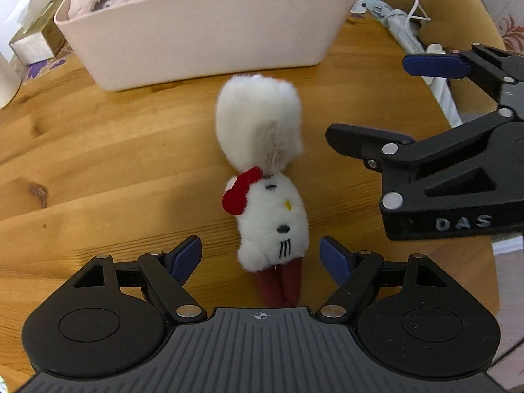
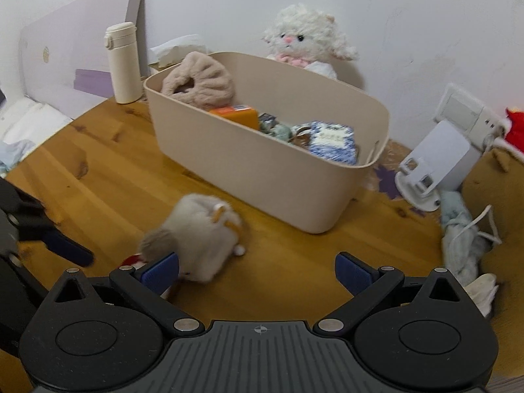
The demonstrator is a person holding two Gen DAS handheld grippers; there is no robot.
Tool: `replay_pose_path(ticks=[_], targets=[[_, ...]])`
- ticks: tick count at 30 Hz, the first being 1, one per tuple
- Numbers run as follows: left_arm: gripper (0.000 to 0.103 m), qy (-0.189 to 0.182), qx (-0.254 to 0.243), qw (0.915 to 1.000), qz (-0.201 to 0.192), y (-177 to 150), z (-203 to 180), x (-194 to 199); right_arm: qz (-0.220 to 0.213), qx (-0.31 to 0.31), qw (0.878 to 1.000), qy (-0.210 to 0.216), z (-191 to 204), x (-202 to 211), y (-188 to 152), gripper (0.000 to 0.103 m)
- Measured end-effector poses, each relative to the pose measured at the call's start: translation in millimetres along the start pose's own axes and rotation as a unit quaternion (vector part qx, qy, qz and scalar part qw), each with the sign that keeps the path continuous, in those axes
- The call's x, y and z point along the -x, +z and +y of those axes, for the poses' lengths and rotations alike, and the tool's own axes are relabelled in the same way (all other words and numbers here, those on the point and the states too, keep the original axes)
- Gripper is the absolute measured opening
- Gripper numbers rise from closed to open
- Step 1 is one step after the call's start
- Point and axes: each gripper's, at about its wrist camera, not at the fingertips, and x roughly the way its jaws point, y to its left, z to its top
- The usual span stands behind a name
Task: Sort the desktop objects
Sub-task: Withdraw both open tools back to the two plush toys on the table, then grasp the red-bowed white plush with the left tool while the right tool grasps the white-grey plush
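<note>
1. At the far left of my right-hand camera a cream flask [image 2: 120,63] stands upright on the wooden table [image 2: 98,163], just beside a tissue box [image 2: 173,53].
2. My left gripper [image 1: 260,258] hangs above the table with its blue pads spread wide – they flank the head end of the white plush cat [image 1: 265,177] without pressing on it.
3. The cat lies flat on the table, red bow [image 1: 240,191] near its ear, dark red legs toward my left gripper, fluffy tail pointing at the beige bin [image 1: 203,32].
4. The bin stands behind it, already holding a pink plush [image 2: 199,80], an orange box [image 2: 237,115] and a blue patterned packet [image 2: 332,142].
5. My right gripper [image 2: 257,273] is released too – nothing between its pads, the cat just left of them.
6. A white plush lamb [image 2: 306,41] sits behind the bin against the wall.
</note>
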Motion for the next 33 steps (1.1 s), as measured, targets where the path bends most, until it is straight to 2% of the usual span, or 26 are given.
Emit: replay_pose_path(ticks=[11, 17, 26, 28, 30, 31, 33], targets=[[0.080, 0.045, 0.059, 0.9971, 0.016, -1, 35, -22, 0.015, -0.034, 0.998, 0.043, 15, -22, 5, 0.103], [0.080, 0.056, 0.077, 0.9953, 0.018, 2, 62, -26, 0.025, -0.057, 0.997, 0.047, 23, -41, 10, 0.103], [0.080, 0.054, 0.074, 0.9957, 0.006, 10, 82, -27, 0.045, -0.090, 0.995, 0.027, 26, -71, 17, 0.103], [0.077, 0.051, 0.071, 0.9962, -0.002, 9, 86, -26, 0.048, -0.096, 0.994, 0.023, 25, -75, 16, 0.103], [0.068, 0.054, 0.062, 0.9966, -0.010, 9, 86, -24, 0.047, -0.100, 0.994, 0.022, 24, -77, 16, 0.094], [0.065, 0.056, 0.054, 0.9969, -0.014, 9, 85, -24, 0.049, -0.099, 0.994, 0.023, 24, -78, 16, 0.084], [0.049, 0.061, 0.042, 0.9971, -0.019, 9, 85, -22, 0.056, -0.097, 0.993, 0.024, 24, -81, 15, 0.073]])
